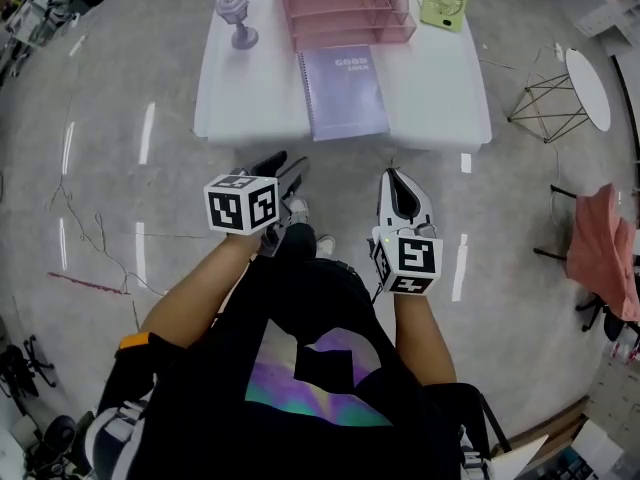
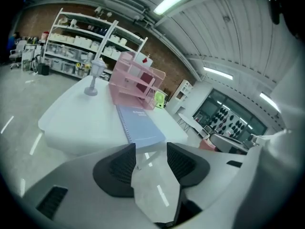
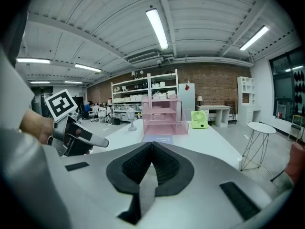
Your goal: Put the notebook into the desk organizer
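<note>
- Notebook (image 1: 345, 90) lies at desk (image 1: 440, 78) front edge, before pink desk organizer (image 1: 345, 8), not yet grasped.
- Left hand-held gripper (image 1: 286, 165): jaws spread, empty, aimed at notebook, likely for pickup.
- Right hand-held gripper (image 1: 396, 181): pressed together, empty, short of desk.

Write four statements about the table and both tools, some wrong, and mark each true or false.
1. The notebook lies flat on the white table, in front of the pink desk organizer. True.
2. The left tool is shut on the notebook. False: its jaws stand apart with nothing between them, and it is short of the table.
3. The right tool has its jaws together and holds nothing. True.
4. In the head view, the green fan stands to the left of the organizer. False: it is to the organizer's right.
</note>
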Action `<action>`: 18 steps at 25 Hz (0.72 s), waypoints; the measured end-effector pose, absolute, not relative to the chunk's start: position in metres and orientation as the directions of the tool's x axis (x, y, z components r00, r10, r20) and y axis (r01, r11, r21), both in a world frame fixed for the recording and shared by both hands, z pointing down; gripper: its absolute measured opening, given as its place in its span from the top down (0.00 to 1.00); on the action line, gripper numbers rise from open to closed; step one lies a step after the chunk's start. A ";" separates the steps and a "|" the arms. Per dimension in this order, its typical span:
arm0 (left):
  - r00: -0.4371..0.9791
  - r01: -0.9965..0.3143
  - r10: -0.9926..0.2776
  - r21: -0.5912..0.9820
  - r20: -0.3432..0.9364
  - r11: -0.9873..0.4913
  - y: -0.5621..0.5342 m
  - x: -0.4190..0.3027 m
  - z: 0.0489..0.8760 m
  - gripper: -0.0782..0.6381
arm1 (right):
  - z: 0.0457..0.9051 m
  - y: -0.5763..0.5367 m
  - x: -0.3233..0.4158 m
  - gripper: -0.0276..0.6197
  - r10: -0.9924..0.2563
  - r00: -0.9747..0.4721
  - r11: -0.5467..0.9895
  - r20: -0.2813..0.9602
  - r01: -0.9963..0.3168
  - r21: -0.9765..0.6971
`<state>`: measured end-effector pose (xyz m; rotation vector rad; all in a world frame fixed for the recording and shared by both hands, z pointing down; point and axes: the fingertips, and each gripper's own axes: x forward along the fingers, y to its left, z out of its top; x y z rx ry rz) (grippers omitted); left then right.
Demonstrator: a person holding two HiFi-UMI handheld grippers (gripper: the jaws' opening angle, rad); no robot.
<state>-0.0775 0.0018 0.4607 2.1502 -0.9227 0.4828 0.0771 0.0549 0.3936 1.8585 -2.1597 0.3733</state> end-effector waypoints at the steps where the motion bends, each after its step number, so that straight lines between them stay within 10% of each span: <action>1: 0.673 -0.738 -0.456 0.496 0.582 -0.457 0.000 -0.077 0.465 0.61 | 0.395 0.052 0.078 0.93 -0.918 -0.147 0.153 0.368 -0.988 -0.014; 18: 0.708 -0.699 -0.361 0.676 0.607 -0.235 -0.063 -0.044 0.541 0.58 | 0.453 -0.035 0.121 0.92 -0.833 -0.204 0.199 0.515 -0.978 -0.067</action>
